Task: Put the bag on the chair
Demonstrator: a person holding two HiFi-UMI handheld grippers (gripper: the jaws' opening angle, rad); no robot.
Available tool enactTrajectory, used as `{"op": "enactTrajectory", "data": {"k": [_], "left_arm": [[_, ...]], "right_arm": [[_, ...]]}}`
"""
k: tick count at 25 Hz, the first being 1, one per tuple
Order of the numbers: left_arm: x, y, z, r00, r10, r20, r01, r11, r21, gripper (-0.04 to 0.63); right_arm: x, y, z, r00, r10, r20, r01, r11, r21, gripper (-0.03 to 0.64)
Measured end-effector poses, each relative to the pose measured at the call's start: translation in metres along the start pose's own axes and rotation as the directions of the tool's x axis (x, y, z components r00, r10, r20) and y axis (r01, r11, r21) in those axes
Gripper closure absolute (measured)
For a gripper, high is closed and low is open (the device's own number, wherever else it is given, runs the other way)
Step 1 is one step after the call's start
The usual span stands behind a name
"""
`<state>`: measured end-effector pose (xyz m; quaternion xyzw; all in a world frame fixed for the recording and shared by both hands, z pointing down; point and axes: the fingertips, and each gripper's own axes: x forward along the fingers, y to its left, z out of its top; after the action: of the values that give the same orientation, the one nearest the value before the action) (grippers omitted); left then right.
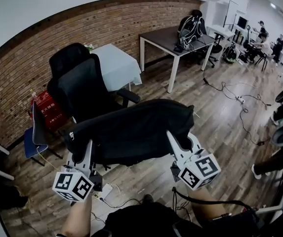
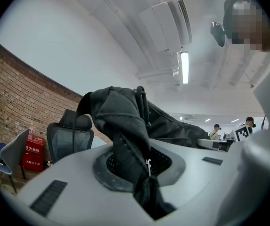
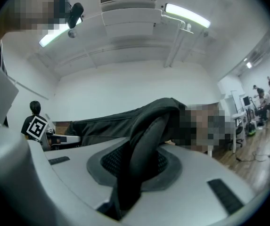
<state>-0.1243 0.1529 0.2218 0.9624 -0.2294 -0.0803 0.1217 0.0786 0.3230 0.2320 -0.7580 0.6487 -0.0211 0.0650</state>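
A long black bag [image 1: 131,130] hangs stretched between my two grippers, held up in the air in front of a black office chair [image 1: 79,88]. My left gripper [image 1: 88,149] is shut on the bag's left end; in the left gripper view a black fabric fold with a zipper [image 2: 132,159] is pinched between the jaws. My right gripper [image 1: 175,141] is shut on the bag's right end, where a black strap [image 3: 142,159] runs through the jaws. The chair stands just behind the bag, at its left half, with its seat hidden by the bag.
A table with a white cloth [image 1: 114,63] stands behind the chair by the brick wall. A dark desk [image 1: 173,38] is at the back right. A grey-and-blue chair [image 1: 35,132] and red box [image 1: 50,110] sit at left. Cables [image 1: 235,98] run over the wooden floor. People stand far right.
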Motion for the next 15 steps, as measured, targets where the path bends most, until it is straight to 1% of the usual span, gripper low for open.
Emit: {"op": "enactTrajectory", "data": {"k": [8,11,15], "left_arm": [[0.023,-0.02,-0.012,0.999,0.046,-0.026,-0.046,0.999,0.018,0.528],[0.03,-0.018,-0.012,0.998,0.053,-0.029,-0.052,0.998,0.027,0.528],[0.044,-0.011,-0.016,0.997,0.064,-0.035,-0.063,0.998,0.018,0.528]], "right_arm": [[0.005,-0.037,-0.002,0.999,0.036,-0.002,-0.036,0.999,0.012,0.541],[0.011,-0.043,-0.005,0.999,0.041,0.002,-0.041,0.999,0.025,0.541],[0.025,-0.052,-0.008,0.999,0.042,-0.009,-0.041,0.999,0.024,0.541]]}}
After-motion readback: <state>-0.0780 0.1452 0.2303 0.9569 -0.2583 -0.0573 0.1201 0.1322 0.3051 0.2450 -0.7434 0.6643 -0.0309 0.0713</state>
